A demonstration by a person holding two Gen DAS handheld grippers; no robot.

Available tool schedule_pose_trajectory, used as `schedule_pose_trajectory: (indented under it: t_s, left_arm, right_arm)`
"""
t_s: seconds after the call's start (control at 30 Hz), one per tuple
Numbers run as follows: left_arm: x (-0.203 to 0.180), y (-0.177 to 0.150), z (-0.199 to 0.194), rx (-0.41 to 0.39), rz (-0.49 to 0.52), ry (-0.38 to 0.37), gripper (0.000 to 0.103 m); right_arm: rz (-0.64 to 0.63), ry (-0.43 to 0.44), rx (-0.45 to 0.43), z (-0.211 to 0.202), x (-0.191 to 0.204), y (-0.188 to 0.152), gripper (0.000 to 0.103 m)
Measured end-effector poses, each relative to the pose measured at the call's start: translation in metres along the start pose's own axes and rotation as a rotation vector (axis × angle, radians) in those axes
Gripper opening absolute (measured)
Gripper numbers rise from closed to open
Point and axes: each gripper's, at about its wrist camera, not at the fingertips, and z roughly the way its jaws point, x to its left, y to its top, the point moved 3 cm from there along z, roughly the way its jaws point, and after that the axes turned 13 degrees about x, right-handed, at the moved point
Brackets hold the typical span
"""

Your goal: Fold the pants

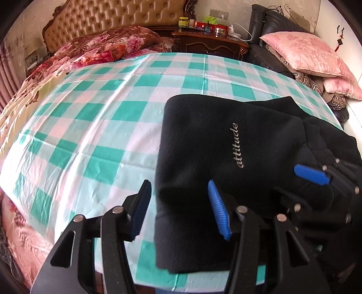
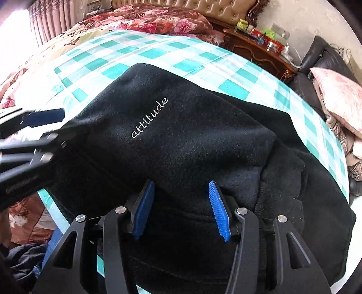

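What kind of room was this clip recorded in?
Most likely a home bedroom: a tufted headboard behind floral bedding, a cluttered wooden nightstand, and the black pants lying on a checked cloth.

I see black pants point(image 2: 192, 140), white "attitude" script | teal-and-white checked cloth point(image 1: 90, 126) | my gripper pads point(image 2: 218, 208) blue | pink floral pillow point(image 1: 307, 54)

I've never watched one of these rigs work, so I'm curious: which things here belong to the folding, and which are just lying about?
Belongs to the job:
- black fleece pants with white "attitude" lettering
- left claw
- right claw
- green checked sheet

Just lying about:
- pink floral pillow
- carved wooden nightstand
- red floral quilt
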Motion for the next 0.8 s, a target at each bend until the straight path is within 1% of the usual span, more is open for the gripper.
schedule_pose_trajectory:
  t_s: [0.07,0.17,0.27,0.37,0.4,0.43,0.6,0.8]
  left_arm:
    - [0.003,-0.003,0.002,0.005,0.0,-0.002,0.056]
    - [0.005,-0.006,0.007,0.018,-0.004,-0.004,0.058]
    - [0.005,-0.008,0.008,0.012,-0.001,-0.004,0.058]
    - [0.007,-0.009,0.009,0.014,-0.005,-0.014,0.06]
    - [0.008,-0.009,0.009,0.015,-0.006,-0.017,0.061]
    - [0.008,-0.009,0.009,0.016,-0.008,-0.021,0.061]
    - [0.01,-0.009,0.011,0.019,-0.012,-0.03,0.064]
    - [0.014,-0.008,0.014,0.029,-0.014,-0.039,0.067]
  right_arm:
    - [0.029,0.019,0.006,-0.006,-0.004,0.005,0.049]
    - [0.039,0.007,-0.041,-0.022,-0.007,0.019,0.049]
    - [0.032,-0.021,-0.082,-0.034,-0.005,0.044,0.049]
    - [0.01,-0.036,-0.1,-0.034,0.0,0.07,0.049]
    - [0.006,-0.029,-0.096,-0.031,0.002,0.078,0.049]
    - [0.007,-0.002,-0.081,-0.025,0.005,0.089,0.049]
    - [0.014,0.058,-0.039,-0.005,0.015,0.116,0.049]
    - [0.013,0.038,0.002,0.019,0.021,0.127,0.049]
